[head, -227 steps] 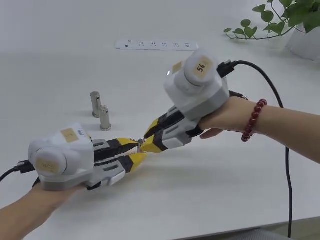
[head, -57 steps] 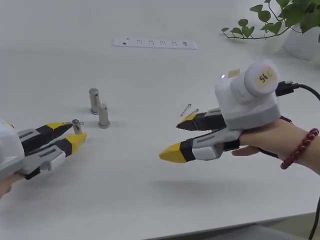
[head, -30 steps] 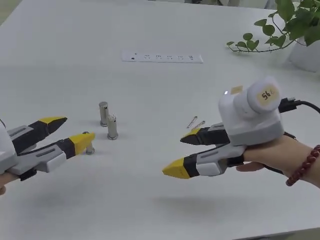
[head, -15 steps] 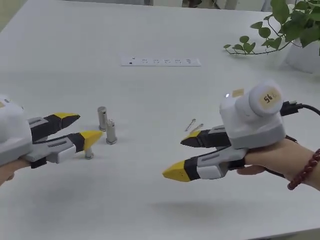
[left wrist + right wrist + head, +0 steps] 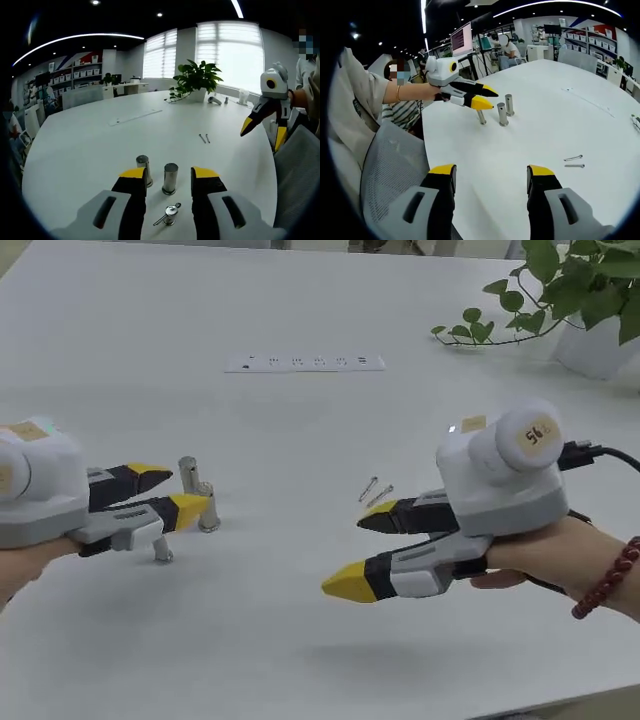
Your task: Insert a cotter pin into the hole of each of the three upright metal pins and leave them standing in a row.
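Three upright metal pins stand left of centre on the white table. Two bare ones, the far pin (image 5: 188, 472) (image 5: 143, 169) and the middle pin (image 5: 207, 508) (image 5: 170, 178), sit close together. The nearest pin (image 5: 162, 548) (image 5: 171, 214) has a cotter pin through its hole. My left gripper (image 5: 175, 492) (image 5: 168, 173) is open, hovering just above these pins and holding nothing. Two loose cotter pins (image 5: 373, 492) (image 5: 203, 138) (image 5: 574, 161) lie mid-table. My right gripper (image 5: 350, 555) (image 5: 491, 170) is open and empty, in the air just near of them.
A white power strip (image 5: 303, 363) lies at the back of the table. A potted plant (image 5: 560, 290) stands at the back right. A black cable (image 5: 610, 452) runs from the right gripper. A grey mesh chair (image 5: 395, 165) stands beside the table.
The left gripper, shut on the pin with its cotter pin 1.9 s ago, set it upright near the other two, opened and drifted right above them. The right gripper stayed open.
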Action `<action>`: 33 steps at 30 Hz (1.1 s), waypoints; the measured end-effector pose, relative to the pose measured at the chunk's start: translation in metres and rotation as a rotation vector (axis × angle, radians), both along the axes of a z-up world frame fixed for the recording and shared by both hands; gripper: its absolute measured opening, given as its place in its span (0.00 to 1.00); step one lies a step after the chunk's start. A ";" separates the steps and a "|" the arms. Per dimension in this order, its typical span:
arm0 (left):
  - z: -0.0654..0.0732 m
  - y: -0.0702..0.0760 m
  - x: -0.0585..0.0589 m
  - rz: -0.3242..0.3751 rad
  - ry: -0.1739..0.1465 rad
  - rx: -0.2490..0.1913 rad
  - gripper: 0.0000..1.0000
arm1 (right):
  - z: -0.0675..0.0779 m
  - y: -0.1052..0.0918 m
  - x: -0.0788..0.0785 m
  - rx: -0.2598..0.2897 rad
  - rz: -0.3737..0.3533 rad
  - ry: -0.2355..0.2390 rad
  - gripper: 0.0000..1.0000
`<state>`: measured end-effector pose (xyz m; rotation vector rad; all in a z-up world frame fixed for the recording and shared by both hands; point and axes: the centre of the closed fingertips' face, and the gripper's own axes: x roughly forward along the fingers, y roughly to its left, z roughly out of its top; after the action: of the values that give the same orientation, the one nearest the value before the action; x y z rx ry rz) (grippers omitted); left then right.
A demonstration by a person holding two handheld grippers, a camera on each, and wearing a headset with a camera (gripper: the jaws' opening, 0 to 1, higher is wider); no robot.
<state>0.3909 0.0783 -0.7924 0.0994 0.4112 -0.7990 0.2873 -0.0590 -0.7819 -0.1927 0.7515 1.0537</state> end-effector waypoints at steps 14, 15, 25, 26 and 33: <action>-0.011 -0.009 0.011 -0.041 0.052 0.053 0.24 | -0.002 -0.002 0.001 0.001 -0.018 0.007 0.59; -0.012 -0.010 0.011 -0.049 0.054 0.064 0.24 | -0.002 -0.002 0.002 0.002 -0.019 0.007 0.59; -0.020 -0.018 0.010 -0.085 0.079 0.104 0.17 | -0.003 -0.002 0.003 0.007 -0.028 0.010 0.59; -0.021 -0.018 0.010 -0.089 0.080 0.108 0.16 | -0.003 -0.003 0.003 0.008 -0.030 0.010 0.59; -0.024 -0.018 0.012 -0.098 0.070 0.145 0.12 | -0.002 -0.004 0.003 0.008 -0.036 0.010 0.59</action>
<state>0.4029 0.0605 -0.8160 0.2284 0.5337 -0.8701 0.2901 -0.0627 -0.7843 -0.1669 0.7577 1.0242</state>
